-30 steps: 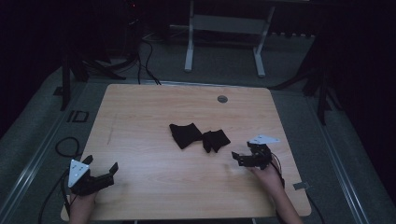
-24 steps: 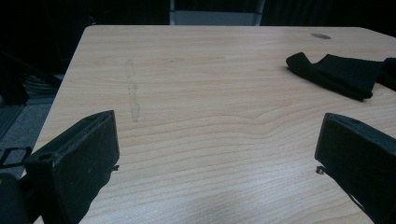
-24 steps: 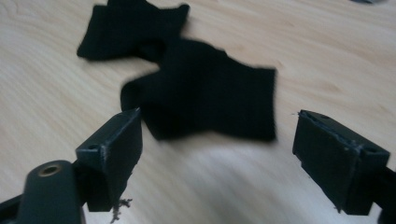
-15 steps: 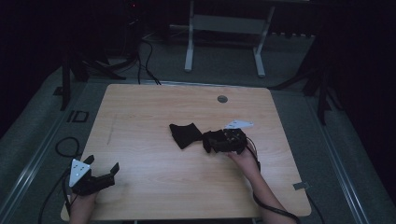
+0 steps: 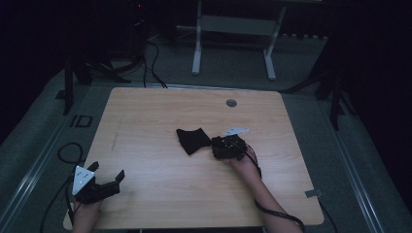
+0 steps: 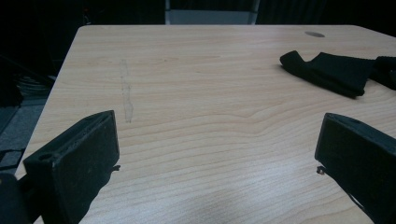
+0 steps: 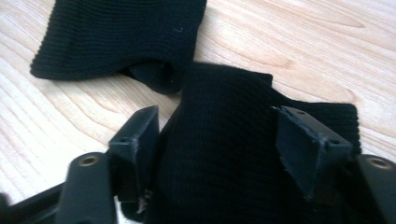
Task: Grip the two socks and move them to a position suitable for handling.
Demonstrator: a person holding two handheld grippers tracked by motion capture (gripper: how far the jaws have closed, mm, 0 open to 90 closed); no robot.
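Note:
Two black knit cloth pieces lie mid-table. The left piece (image 5: 192,140) (image 7: 121,32) (image 6: 334,70) lies flat and apart from both grippers. The right piece (image 7: 224,154) sits between the jaws of my right gripper (image 5: 222,148) (image 7: 219,135), which stands open with a jaw on each side of it; in the high view the gripper covers most of that piece. My left gripper (image 5: 106,171) (image 6: 217,130) rests open near the table's front left corner, with bare wood between its jaws.
The wooden table (image 5: 145,111) has a round grommet (image 5: 231,103) near its far edge. A faint scuff (image 6: 126,93) marks the left part of the top. Cables (image 5: 68,150) lie on the floor at left, and a white desk frame (image 5: 233,29) stands behind.
My right gripper has moved left from the table's right side onto the right black cloth piece. The left gripper has stayed in place.

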